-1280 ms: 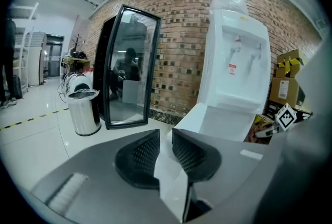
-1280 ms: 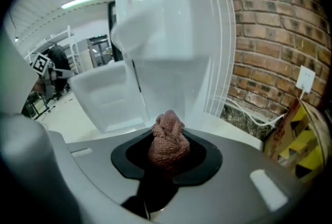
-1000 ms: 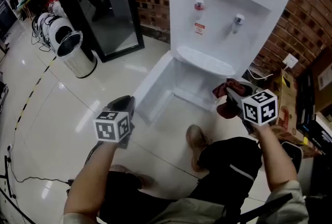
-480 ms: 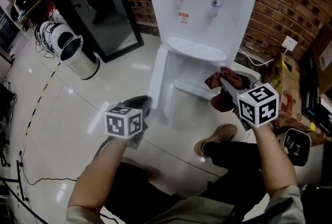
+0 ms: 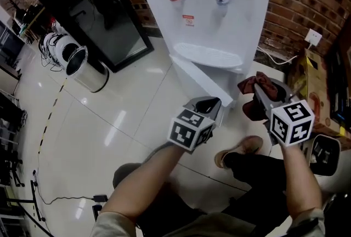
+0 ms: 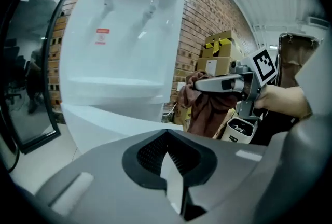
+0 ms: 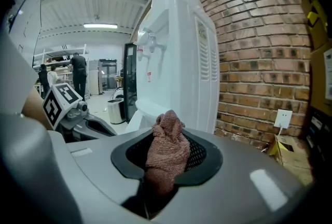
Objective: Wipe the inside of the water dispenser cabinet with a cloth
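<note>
Head view showed the cabinet door of the water dispenser, wide open a second before, swung almost shut with the left tongs closed and empty at its edge, while the right tongs gripped the cloth at centre right, so wiping looked finished.

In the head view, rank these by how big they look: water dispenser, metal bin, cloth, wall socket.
1. water dispenser: by far the largest.
2-3. metal bin and cloth: these look close. The bin seems slightly bigger, but the cloth is nearer the camera, so I won't rank them.
4. wall socket: smallest.
</note>
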`<action>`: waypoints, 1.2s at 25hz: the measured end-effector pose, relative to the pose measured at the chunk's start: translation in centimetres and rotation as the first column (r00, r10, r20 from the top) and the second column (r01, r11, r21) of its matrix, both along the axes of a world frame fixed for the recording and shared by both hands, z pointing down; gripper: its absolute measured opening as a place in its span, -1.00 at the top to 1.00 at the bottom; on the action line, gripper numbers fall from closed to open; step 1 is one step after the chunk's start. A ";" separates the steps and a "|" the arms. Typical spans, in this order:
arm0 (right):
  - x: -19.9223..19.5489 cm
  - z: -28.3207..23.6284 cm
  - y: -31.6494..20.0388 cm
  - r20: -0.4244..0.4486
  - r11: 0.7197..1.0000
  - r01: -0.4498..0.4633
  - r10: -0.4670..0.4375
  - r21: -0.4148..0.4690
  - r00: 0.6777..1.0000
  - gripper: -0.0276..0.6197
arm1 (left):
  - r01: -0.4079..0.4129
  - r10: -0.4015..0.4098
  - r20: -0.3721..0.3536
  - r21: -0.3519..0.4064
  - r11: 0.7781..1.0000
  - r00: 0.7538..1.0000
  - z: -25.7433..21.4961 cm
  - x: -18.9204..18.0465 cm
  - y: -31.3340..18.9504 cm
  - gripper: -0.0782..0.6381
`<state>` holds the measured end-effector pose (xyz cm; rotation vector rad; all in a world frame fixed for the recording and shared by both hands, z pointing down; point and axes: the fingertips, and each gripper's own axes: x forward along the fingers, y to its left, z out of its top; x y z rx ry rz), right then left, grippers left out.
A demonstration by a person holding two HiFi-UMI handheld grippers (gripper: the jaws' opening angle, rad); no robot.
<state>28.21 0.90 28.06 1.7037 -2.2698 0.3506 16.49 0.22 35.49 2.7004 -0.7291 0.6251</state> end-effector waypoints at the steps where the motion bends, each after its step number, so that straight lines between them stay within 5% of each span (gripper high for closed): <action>1: 0.3 0.0 -0.2 -0.001 1.000 -0.005 0.005 0.000 1.000 0.54 | -0.014 0.014 -0.002 0.018 1.000 1.000 -0.2 1.3 -0.5 0.78; 8: 3.8 2.0 -2.2 -0.020 0.999 -0.044 0.043 -0.029 0.999 0.54 | -0.010 0.015 -0.055 0.092 0.996 0.998 -0.4 7.1 -4.7 0.78; 16: 6.9 4.9 -3.6 -0.018 0.995 -0.048 0.047 -0.093 0.999 0.53 | 0.012 -0.006 -0.035 0.181 0.983 0.999 1.0 8.5 -7.2 0.78; 20: 7.3 8.6 -3.8 0.023 0.981 -0.038 0.044 -0.190 0.999 0.53 | 0.010 -0.012 0.018 0.129 0.992 1.000 1.7 7.3 -5.9 0.78; 24: 7.7 13.5 -4.9 -0.031 0.958 -0.027 0.019 -0.286 0.999 0.52 | -0.039 0.031 0.075 0.110 0.993 0.997 1.8 5.3 -2.3 0.78; 30: 9.4 21.1 -6.0 -0.074 0.905 -0.061 0.032 -0.422 0.997 0.47 | 0.004 -0.009 0.068 0.064 0.998 0.998 1.8 2.9 -0.1 0.78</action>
